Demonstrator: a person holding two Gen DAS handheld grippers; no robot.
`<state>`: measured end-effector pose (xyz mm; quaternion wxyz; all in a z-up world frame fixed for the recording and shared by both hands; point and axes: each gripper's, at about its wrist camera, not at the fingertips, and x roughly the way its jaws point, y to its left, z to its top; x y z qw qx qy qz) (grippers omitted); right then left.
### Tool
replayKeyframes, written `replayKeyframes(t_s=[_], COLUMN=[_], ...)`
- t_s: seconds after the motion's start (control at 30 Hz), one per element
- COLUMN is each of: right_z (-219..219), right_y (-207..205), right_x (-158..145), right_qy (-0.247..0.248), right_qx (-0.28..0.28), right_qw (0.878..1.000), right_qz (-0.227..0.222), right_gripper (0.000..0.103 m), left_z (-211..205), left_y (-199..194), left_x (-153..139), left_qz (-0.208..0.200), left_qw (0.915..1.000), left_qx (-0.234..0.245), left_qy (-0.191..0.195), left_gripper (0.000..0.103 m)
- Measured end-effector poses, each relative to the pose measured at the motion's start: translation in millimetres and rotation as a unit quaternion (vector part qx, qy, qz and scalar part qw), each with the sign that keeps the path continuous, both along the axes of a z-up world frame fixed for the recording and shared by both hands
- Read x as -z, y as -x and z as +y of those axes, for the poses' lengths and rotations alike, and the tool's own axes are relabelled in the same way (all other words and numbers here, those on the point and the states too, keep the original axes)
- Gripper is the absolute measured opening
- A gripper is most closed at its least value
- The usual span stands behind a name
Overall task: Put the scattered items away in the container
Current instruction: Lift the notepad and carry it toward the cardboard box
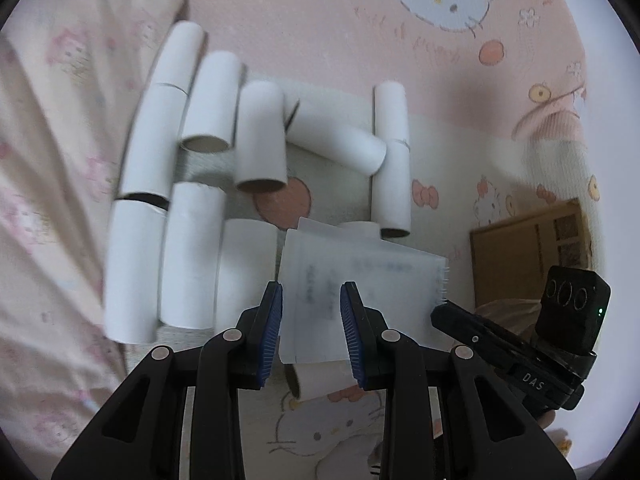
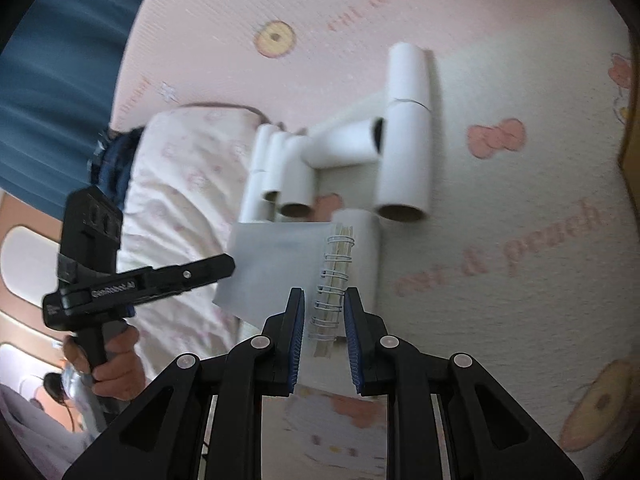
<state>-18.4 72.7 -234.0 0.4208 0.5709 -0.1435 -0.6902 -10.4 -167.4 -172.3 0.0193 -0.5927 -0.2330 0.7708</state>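
Left wrist view
Notebook point(image 1: 352, 280): a white spiral-bound pad is seen lying over white tubes on a pink cartoon-print mat point(image 1: 320, 20); its wire spine is turned to the picture's right, and that bound edge runs roughly up and down the frame.
Left gripper point(image 1: 311, 330): the jaws are held part open, on either side of the notebook's near edge; the cover fills the gap, but whether the blue pads press on it cannot be told.
Tubes point(image 1: 260, 140): about ten cardboard rolls are laid in a rough frame, most with the long axis running away from the camera, open ends towards it; one lies crosswise between the middle and right rolls.
Box point(image 1: 528, 240): a brown carton is seen at the right edge, apart from the tubes.
Right gripper point(image 1: 440, 312): its black tip is seen at the notebook's spine corner.

Right wrist view
Right gripper point(image 2: 323, 334): the jaws are nearly closed around the wire spine; a little daylight shows beside the coils.
Notebook point(image 2: 276, 264): the spine runs lengthwise between the jaws, away from the camera; the cover extends to the left.
Left gripper point(image 2: 230, 266): it is held in a hand point(image 2: 116, 364), its tip at the notebook's left edge.
Bedding point(image 2: 180, 200): pale printed cloth lies left of the tubes.
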Motion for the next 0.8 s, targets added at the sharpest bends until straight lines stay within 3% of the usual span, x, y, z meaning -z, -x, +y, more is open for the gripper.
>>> replayKeyframes(t_s=[0.2, 0.33, 0.47, 0.57, 0.67, 0.8], right_z=[15.9, 25.4, 28.3, 35.1, 35.4, 40.1], right_y=[10.8, 15.9, 18.1, 19.1, 17.6, 17.0], right_x=[17.7, 15.4, 24.1, 32.0, 35.5, 39.2], right_qy=[0.018, 0.01, -0.026, -0.019, -0.035, -0.025], right_qx=[0.02, 0.027, 0.029, 0.042, 0.036, 0.04], right_qw=[0.999, 0.999, 0.999, 0.999, 0.998, 0.998], right_qz=[-0.037, -0.026, -0.012, -0.027, -0.026, -0.037], right_gripper=[0.017, 0.017, 0.017, 0.017, 0.017, 0.017], left_z=[6.5, 14.0, 23.4, 28.1, 24.6, 17.2], left_y=[3.6, 7.8, 12.3, 12.7, 12.7, 12.5], left_x=[22.5, 25.1, 29.9, 26.6, 28.8, 38.4], left_qz=[-0.009, 0.008, 0.011, 0.021, 0.017, 0.002], left_qw=[0.9996, 0.9988, 0.9988, 0.999, 0.9993, 0.9979], left_qx=[0.002, 0.01, 0.02, 0.026, 0.02, 0.008], left_qy=[-0.027, -0.048, -0.043, -0.029, -0.027, -0.064], left_gripper=[0.033, 0.033, 0.033, 0.033, 0.047, 0.049])
